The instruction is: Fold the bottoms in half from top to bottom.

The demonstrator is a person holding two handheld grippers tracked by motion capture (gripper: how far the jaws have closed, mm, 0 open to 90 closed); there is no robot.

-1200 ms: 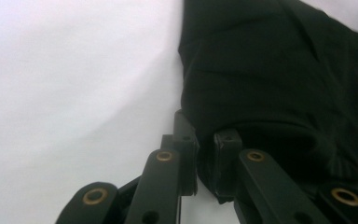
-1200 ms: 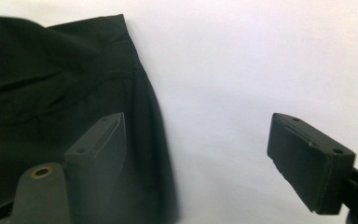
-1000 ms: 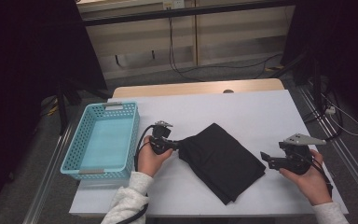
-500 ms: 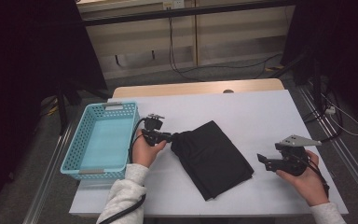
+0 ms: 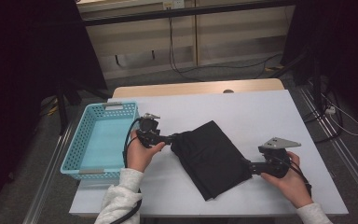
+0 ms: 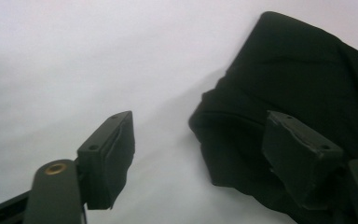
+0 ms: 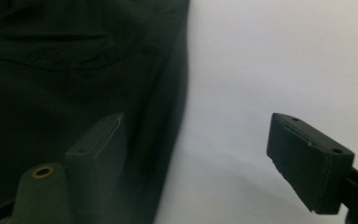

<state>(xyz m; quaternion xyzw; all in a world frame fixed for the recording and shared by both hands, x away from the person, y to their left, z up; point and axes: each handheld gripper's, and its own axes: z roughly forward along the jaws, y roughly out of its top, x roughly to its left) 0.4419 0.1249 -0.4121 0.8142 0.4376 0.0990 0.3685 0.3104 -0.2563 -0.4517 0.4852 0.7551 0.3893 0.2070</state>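
Note:
A folded black cloth [image 5: 209, 156] lies slantwise on the middle of the white table [image 5: 261, 116]. My left gripper [image 5: 171, 138] is at its upper left corner. Its jaws have just been opening, and they stand apart in the left gripper view [image 6: 200, 120]. The cloth's bunched corner [image 6: 307, 79] lies by the right jaw with no pad pressing on it. My right gripper [image 5: 248, 167] reaches the cloth's lower right edge and is open [image 7: 198, 122]. There the cloth's edge [image 7: 74, 60] runs behind its left jaw, with bare table between the jaws.
A light blue plastic basket [image 5: 121, 105] stands at the table's left edge, just behind my left hand. Bare white table stretches behind and to the right of the cloth. Cables and dark stands crowd the floor beyond the table.
My left gripper let go of the cloth's corner and its jaws opened. The right gripper slid left up to the cloth's edge. The cloth's left corner was pulled slightly up and left.

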